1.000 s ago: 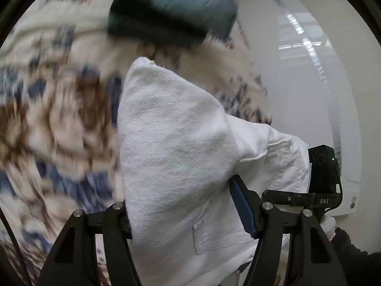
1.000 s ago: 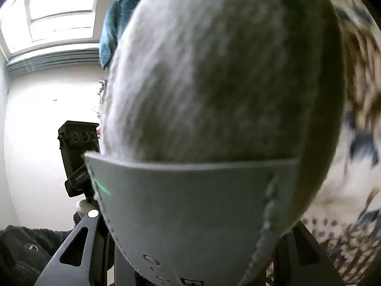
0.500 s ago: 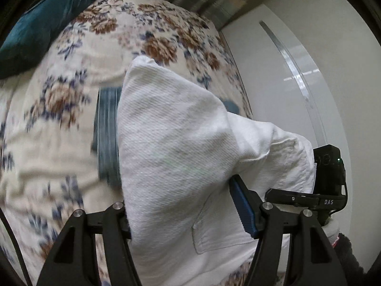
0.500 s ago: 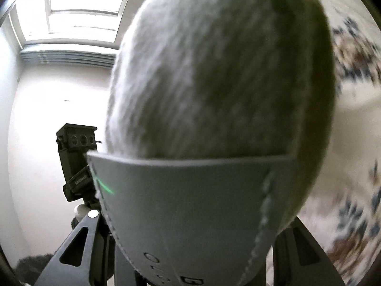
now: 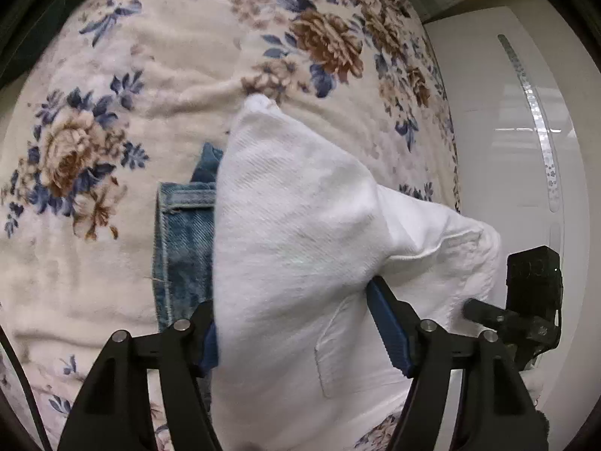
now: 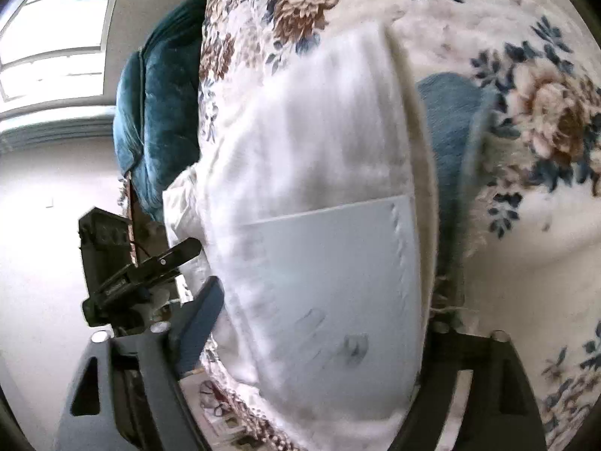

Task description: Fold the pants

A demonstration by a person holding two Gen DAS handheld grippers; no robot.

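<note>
White pants, folded, hang between both tools over the jeans on the bed: left tool grips them, right tool has just been opening around them

The pants are white woven cloth, ribbed and matt. Under them lies faded blue denim, rough-stitched. The blanket is soft, fuzzy floral fleece. Beside it stands a glossy white panel.
</note>
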